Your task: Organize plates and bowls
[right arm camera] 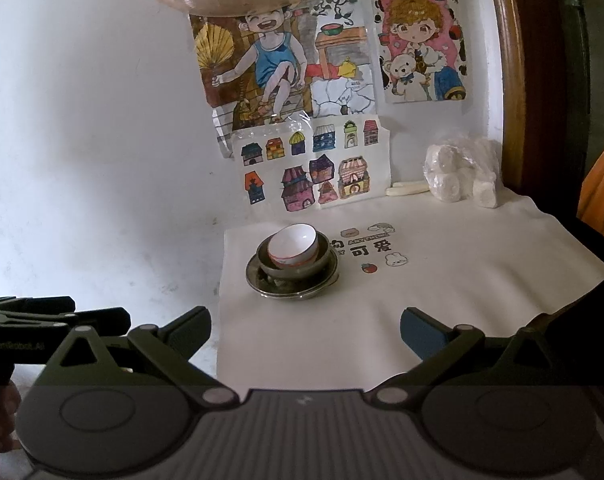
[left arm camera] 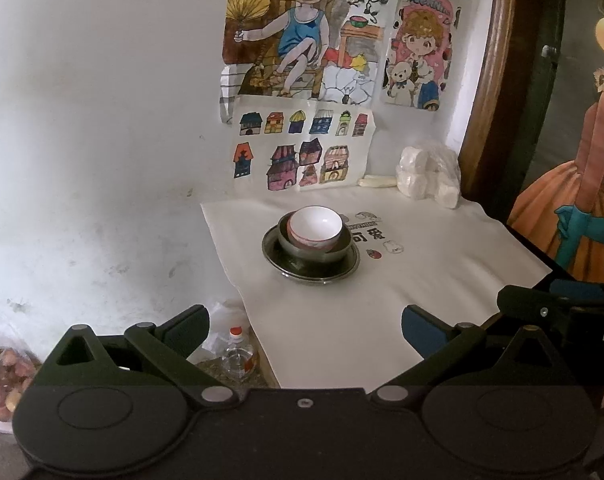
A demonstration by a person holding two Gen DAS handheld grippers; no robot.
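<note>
White cloth (left arm camera: 382, 312) covers the table, and both claws hang over its near edge. Closest to us, the left gripper (left arm camera: 305, 330) has its two fingers spread wide apart, and nothing is between them. The right gripper (right arm camera: 305, 330) is spread wide too, and it holds nothing. The two claws sit side by side, each one peeking into the other's picture at the edge.

Past the fingers, well apart from both claws, the dishes sit in one little pile on the cloth. At the bottom is a flat metal plate (left arm camera: 311, 268). A grey metal bowl (left arm camera: 316, 250) sits on it. A white bowl (left arm camera: 316, 226) sits inside the grey one, tipped a bit to one side. The pile is straight ahead, between the fingers of the left claw, and a bit to the left for the right claw.

Next to the pile, small cartoon prints (right arm camera: 366, 250) mark the cloth. Farther back, by the wall, lies a clear bag of white rolls (right arm camera: 462, 174). Colourful drawings (right arm camera: 314, 160) hang on the white wall behind everything.
</note>
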